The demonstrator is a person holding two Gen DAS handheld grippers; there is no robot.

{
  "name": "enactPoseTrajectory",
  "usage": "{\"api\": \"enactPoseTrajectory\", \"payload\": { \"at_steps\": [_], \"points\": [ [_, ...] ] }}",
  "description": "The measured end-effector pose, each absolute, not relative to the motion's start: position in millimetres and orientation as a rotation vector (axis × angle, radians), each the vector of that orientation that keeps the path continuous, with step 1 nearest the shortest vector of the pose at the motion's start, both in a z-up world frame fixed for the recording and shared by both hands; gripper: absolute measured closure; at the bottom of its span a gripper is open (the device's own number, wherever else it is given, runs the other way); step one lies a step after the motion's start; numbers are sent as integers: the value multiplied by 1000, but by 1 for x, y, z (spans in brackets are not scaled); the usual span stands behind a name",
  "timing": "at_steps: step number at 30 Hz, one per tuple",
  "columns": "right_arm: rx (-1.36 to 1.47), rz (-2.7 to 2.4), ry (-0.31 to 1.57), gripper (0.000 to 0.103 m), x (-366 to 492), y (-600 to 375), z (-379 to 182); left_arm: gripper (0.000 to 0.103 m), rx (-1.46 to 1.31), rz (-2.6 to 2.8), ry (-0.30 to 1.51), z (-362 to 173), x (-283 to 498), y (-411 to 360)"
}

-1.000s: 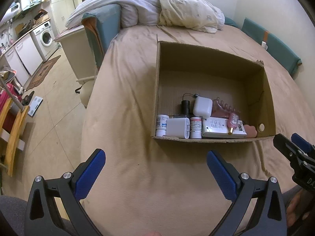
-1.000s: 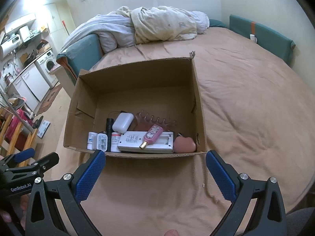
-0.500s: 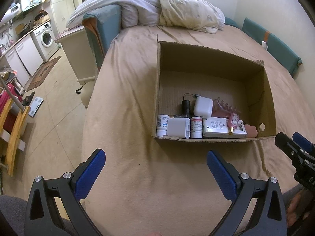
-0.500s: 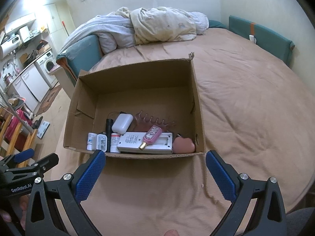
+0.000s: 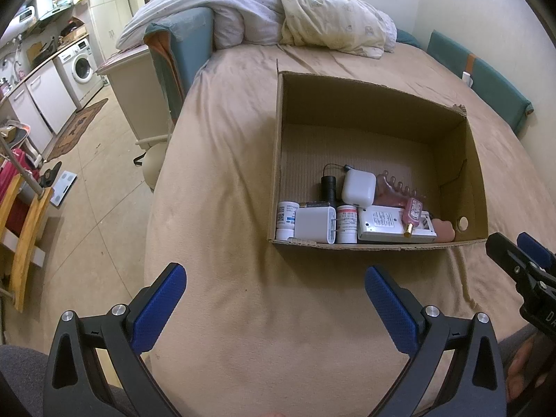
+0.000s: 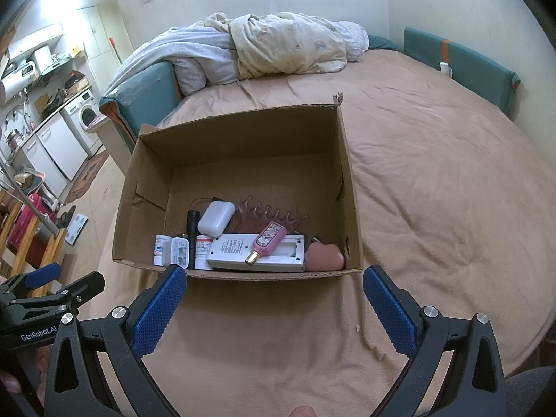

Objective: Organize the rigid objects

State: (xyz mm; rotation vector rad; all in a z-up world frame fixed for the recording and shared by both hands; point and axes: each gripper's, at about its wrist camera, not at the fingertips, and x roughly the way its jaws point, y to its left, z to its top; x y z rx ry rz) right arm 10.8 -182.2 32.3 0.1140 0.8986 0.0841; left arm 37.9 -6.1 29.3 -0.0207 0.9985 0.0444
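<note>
Cardboard box (image 5: pixel 377 104), left wrist view: open-topped, on the tan bed (image 5: pixel 215 180), its near edge lined with a white charger (image 5: pixel 314 224), two pill bottles (image 5: pixel 285 219), black flashlight (image 5: pixel 328 187), white case (image 5: pixel 358 187) and flat white device (image 5: pixel 382 224); left tool (image 5: pixel 275 286) empty, fingers wide apart, short of the box. Right wrist view: same box (image 6: pixel 239 132), a pink bottle (image 6: pixel 267 238) lying on the white device (image 6: pixel 243 248), pink heart-shaped item (image 6: pixel 325 257) in the near right corner, pink comb (image 6: pixel 267 213) behind; right tool (image 6: pixel 274 286) empty, fingers wide apart, at the box's near wall.
</note>
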Motion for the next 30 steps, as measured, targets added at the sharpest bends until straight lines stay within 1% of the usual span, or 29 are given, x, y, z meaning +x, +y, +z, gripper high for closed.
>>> {"api": "enactPoseTrajectory", "payload": {
  "at_steps": [30],
  "points": [
    [112,87,897,0,10,-183,33,1,-28,52,1003,27,37,-5]
  ]
}}
